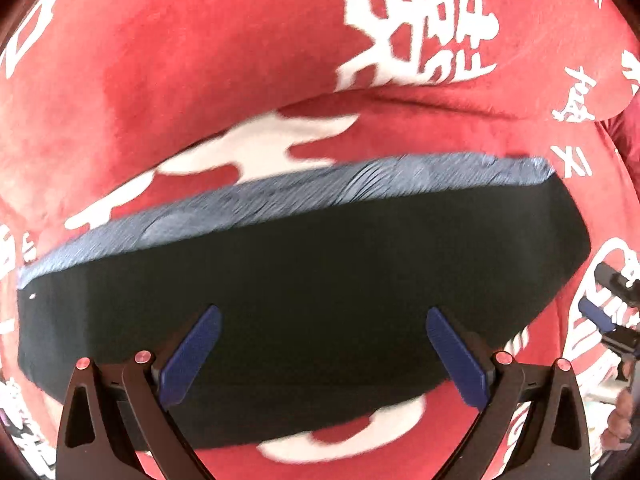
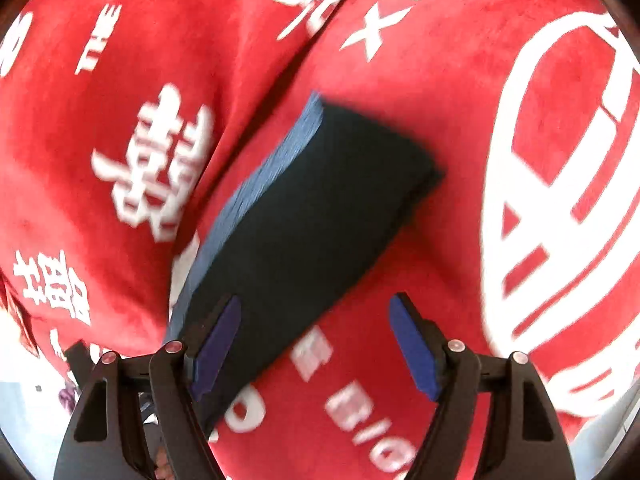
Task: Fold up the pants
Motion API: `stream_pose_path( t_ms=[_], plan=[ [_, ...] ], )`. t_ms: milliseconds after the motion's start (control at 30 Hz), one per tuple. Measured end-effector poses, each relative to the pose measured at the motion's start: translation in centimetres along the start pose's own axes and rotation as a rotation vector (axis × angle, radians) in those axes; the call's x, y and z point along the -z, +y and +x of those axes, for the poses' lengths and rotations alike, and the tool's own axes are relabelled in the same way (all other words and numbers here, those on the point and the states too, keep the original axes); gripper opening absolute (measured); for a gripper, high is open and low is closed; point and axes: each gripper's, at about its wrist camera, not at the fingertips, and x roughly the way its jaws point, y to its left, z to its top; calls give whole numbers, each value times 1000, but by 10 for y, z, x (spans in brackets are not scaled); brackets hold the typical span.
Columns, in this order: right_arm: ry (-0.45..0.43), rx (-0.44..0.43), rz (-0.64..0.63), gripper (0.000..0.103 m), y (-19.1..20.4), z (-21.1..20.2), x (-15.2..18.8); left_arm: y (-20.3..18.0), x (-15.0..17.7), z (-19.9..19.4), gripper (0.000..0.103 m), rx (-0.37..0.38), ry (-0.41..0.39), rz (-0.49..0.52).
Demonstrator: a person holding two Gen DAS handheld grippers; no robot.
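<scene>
The dark navy pants [image 1: 304, 284] lie folded into a compact band on a red blanket, with a lighter blue ribbed waistband [image 1: 320, 188] along the far edge. My left gripper [image 1: 324, 356] is open and empty, just above the pants' near edge. In the right wrist view the folded pants [image 2: 312, 216] run diagonally from lower left to upper right. My right gripper [image 2: 316, 348] is open and empty, above the pants' near end, its left finger [image 2: 216, 348] over the cloth. The right gripper also shows in the left wrist view [image 1: 612, 312] at the right edge.
A red blanket with white lettering [image 1: 200, 60] covers the whole surface and has a raised fold [image 2: 280, 64] running across it. A pale floor or table edge [image 2: 24, 392] shows at the lower left of the right wrist view.
</scene>
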Motion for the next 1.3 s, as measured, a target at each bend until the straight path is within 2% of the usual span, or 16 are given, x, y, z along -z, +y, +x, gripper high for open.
stream_pose_path(
  t_ms=[67,200,333,400,433,467,500,567,733,767,833,900,1000,1100,1200,1300],
  plan=[
    [4,-6,19,79,-13,5,-13,-13,-5,12,103,-16,-5,2],
    [25,-90,82,71,-38,25,-21,-19,-7,44,103,-55,20,-3],
    [-12,-184,144,70,-49,43,-31,-19,-1,41,103,-51,-40,-10],
    [-36,-222,173,67,-47,52,-40,-18,-3,39,103,-51,-20,-13],
    [-35,-235,200,54,-45,56,-44,-22,-8,36,99,-61,-24,-14],
    [-28,-225,214,22,-42,59,-48,-20,-12,27,95,-73,-45,-11],
    [-23,-216,210,13,-38,60,-51,-22,-17,21,95,-87,-77,-6],
    [-38,-219,151,12,-23,50,-51,-20,-29,12,95,-110,-131,-11],
    [-59,-264,-37,12,19,10,-41,-23,-51,52,96,-173,-74,-28],
    [-59,-269,-64,12,28,6,-39,-25,-50,51,96,-188,-131,-27],
    [-64,-270,-132,12,51,-3,-32,-31,-51,51,96,-216,-149,11],
    [-69,-261,-192,12,73,-7,-26,-29,-53,49,96,-202,-139,20],
    [-80,-229,-277,12,106,-15,-15,-6,-56,36,96,-94,-95,-44],
    [-92,-156,-394,13,144,-22,5,23,-44,12,96,-81,-135,-77],
    [-99,-66,-528,13,182,-20,31,80,-30,-9,96,-63,-140,-109],
    [-97,2,-662,14,223,-3,70,148,-8,-28,96,-105,-125,-165]
  ],
)
